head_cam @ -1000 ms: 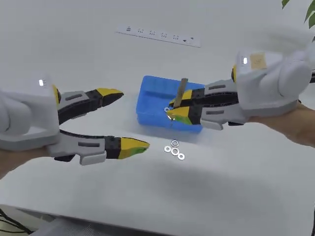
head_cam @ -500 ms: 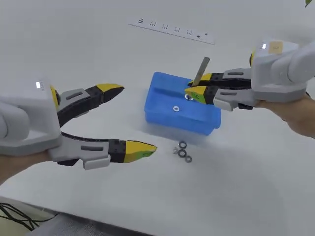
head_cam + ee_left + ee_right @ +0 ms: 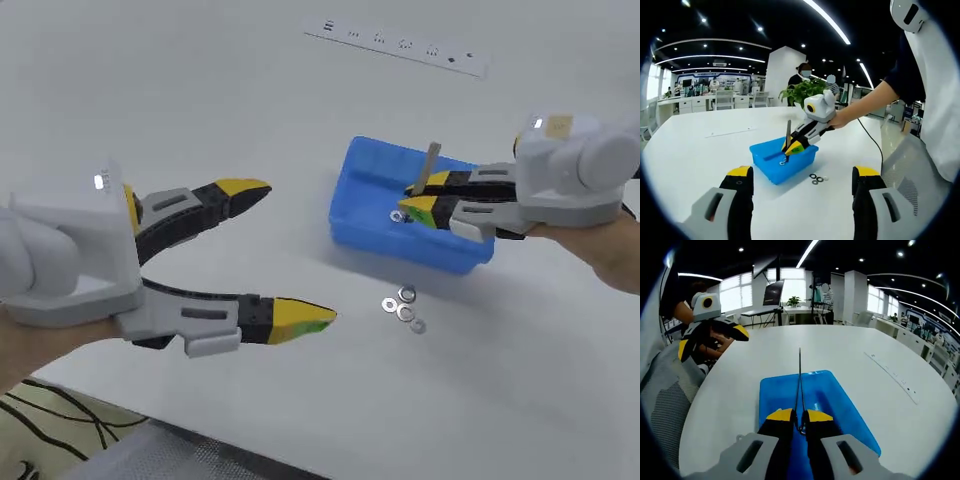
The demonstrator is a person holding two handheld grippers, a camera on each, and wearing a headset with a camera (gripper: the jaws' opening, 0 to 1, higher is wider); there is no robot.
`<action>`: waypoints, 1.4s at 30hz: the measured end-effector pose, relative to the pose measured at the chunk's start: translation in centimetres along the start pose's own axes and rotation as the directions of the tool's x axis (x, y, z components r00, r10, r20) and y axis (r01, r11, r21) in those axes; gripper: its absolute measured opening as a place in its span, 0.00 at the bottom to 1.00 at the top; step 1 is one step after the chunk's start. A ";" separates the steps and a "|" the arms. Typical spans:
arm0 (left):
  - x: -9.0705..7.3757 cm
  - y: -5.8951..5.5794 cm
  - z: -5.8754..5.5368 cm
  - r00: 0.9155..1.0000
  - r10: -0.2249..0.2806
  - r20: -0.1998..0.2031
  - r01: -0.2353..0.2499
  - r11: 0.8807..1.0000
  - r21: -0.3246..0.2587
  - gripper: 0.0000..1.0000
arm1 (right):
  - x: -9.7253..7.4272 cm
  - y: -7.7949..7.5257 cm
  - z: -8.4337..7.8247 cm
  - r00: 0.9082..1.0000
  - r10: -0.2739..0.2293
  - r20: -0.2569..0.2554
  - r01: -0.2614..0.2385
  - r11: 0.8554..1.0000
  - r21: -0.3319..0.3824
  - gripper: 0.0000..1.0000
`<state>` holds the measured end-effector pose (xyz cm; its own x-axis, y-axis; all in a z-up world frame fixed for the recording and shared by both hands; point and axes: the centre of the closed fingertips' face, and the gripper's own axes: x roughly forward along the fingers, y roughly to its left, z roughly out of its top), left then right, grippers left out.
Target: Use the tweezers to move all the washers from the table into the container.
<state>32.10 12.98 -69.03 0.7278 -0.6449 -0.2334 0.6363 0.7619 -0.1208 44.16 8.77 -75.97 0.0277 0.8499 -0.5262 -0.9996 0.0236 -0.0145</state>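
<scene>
**Tweezers held over blue container**

Right tongs (image 3: 420,205) pinch slim grey metal tweezers (image 3: 431,164) over the blue container (image 3: 365,212). Small silver ring washers (image 3: 404,306) lie clustered on the white bench (image 3: 200,100) just beside it. Left tongs (image 3: 298,252) are spread wide.

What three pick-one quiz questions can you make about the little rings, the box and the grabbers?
1. Where do the loose washers lie?
A) on a chair
B) on the table beside the container
C) on a shelf

2. What colour is the container?
A) red
B) blue
C) green

3. How is the left tool?
A) open and empty
B) shut tight
C) shut on a cable

Answers:
1. B, they sit on the white tabletop by the container's near wall.
2. B, its walls are bright blue.
3. A, its jaws stand wide apart with nothing between.
</scene>
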 end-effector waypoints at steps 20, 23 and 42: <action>2.2 0.1 1.0 1.000 -0.029 -0.002 0.029 1.000 0.006 0.86 | -0.5 -0.1 0.5 1.000 -0.014 0.005 0.014 1.000 -0.015 0.09; 3.6 0.7 1.9 0.999 -0.048 0.007 0.048 0.998 0.026 0.86 | -0.7 0.2 1.1 1.000 -0.005 0.019 0.006 1.000 -0.015 0.08; 11.4 2.1 6.5 0.975 -0.222 0.015 0.221 0.974 0.053 0.41 | -1.7 1.6 2.3 1.000 0.022 0.009 -0.021 0.994 -0.104 0.08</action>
<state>43.37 6.85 -65.67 0.5724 -0.7986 -0.1859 0.7939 0.5965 -0.1180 42.56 8.54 -73.14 0.0055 0.8548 -0.5189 -0.9946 -0.0490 -0.0913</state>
